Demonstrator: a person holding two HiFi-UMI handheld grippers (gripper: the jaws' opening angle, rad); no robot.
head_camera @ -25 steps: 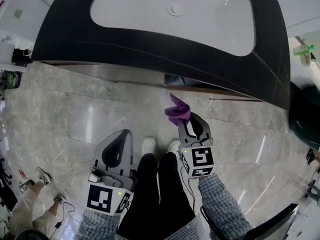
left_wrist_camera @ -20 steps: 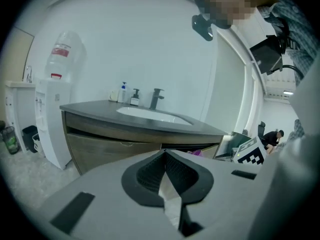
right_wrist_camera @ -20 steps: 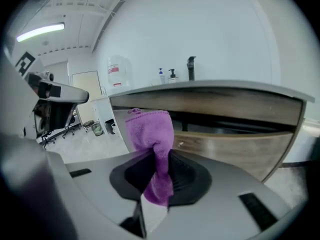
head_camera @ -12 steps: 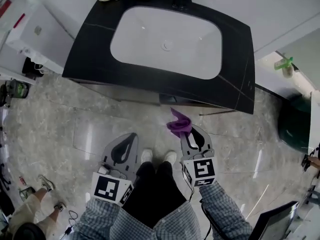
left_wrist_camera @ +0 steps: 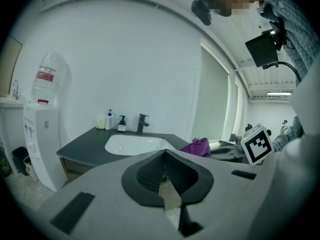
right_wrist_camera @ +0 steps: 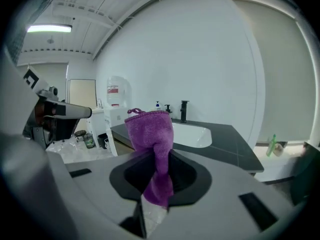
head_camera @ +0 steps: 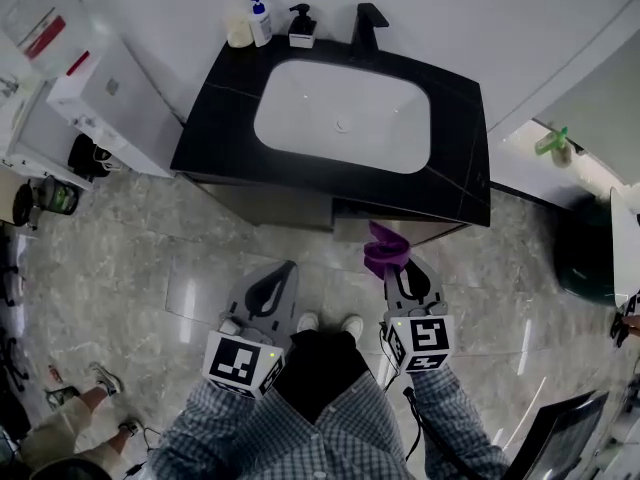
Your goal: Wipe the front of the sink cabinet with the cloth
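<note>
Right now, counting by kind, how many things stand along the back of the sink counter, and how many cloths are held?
Pump bottles: 2, the blue-topped bottle and the black-topped bottle
Pale container: 1
Black faucet: 1
Purple cloth: 1, clamped in the right gripper
Total: 5

Checked shirt sleeves (head_camera: 455, 433), black trousers (head_camera: 315, 368), white shoes (head_camera: 308, 322); grey left gripper (head_camera: 288, 267) and right gripper (head_camera: 405, 265) carry black-and-white marker cubes (head_camera: 240, 361).

The sink cabinet (head_camera: 280, 206) is farther off now, tap (head_camera: 368, 20) and bottles (head_camera: 260, 20) newly in view
</note>
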